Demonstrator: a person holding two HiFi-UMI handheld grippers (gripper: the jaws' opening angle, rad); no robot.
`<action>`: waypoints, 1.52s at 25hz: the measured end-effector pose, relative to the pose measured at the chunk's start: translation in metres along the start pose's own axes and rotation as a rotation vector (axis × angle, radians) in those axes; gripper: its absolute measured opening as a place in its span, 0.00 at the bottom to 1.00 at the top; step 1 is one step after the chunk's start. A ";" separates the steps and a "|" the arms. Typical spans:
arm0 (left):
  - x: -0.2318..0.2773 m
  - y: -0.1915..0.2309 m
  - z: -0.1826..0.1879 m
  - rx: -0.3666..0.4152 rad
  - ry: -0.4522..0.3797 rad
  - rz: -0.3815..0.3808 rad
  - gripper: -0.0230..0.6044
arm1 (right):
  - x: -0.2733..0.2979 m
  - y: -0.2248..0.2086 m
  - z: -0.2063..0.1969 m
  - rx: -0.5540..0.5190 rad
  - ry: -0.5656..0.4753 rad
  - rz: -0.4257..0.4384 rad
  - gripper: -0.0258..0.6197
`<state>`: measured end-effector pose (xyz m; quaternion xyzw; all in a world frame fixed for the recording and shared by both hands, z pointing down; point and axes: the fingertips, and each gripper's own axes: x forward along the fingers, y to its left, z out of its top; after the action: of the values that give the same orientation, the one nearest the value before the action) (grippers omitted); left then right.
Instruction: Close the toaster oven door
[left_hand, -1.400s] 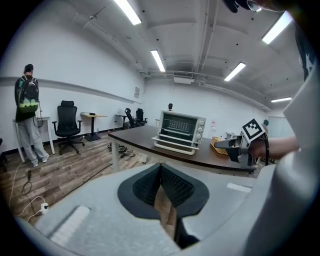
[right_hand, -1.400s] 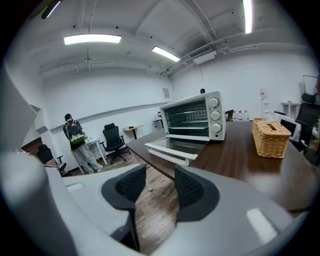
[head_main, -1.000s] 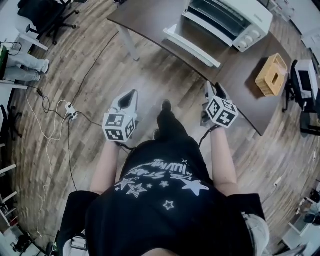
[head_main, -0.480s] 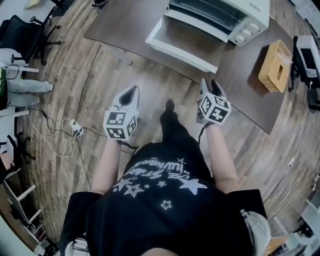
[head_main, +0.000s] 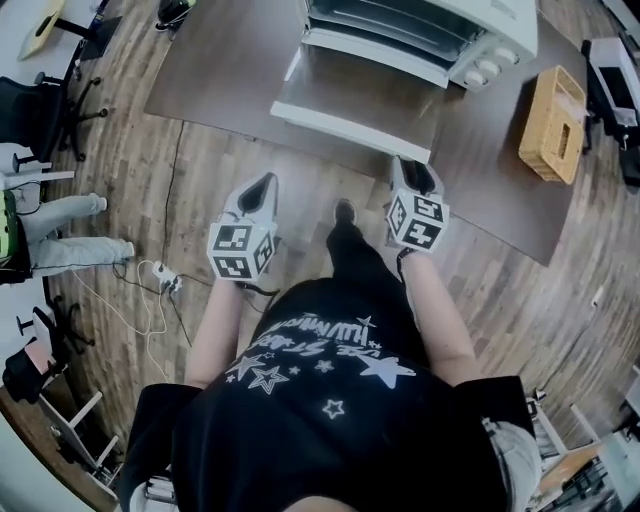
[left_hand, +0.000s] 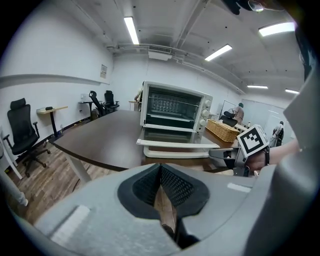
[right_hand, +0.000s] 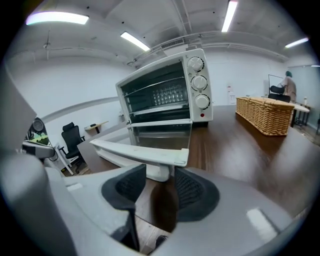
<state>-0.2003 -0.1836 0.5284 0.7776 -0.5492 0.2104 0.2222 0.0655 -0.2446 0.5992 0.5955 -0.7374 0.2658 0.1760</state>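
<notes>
A white toaster oven stands on the dark wooden table. Its glass door lies open and flat toward me, with the white handle bar along its near edge. My right gripper is open, just short of the handle's right end. In the right gripper view the handle and its end post sit right ahead of the right gripper. My left gripper is shut on nothing, over the floor short of the table edge. The left gripper faces the oven.
A wicker basket sits on the table right of the oven. Office chairs stand at the far left, a person's legs show there, and a power strip with cables lies on the wooden floor.
I have come closer to the table, and the oven now sits squarely ahead. The right gripper has moved forward to the handle's right end. The left gripper has barely moved.
</notes>
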 end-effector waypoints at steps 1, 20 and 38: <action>0.004 0.001 0.003 0.005 0.007 -0.007 0.05 | 0.002 -0.001 0.001 0.002 0.001 -0.009 0.32; 0.030 0.030 0.042 0.107 -0.001 -0.167 0.05 | -0.006 -0.002 0.018 0.081 -0.028 -0.181 0.21; 0.018 0.048 0.055 0.055 -0.072 -0.159 0.05 | -0.025 -0.006 0.049 0.073 -0.098 -0.241 0.16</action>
<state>-0.2358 -0.2436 0.4994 0.8316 -0.4874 0.1792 0.1969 0.0794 -0.2555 0.5470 0.6980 -0.6580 0.2402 0.1487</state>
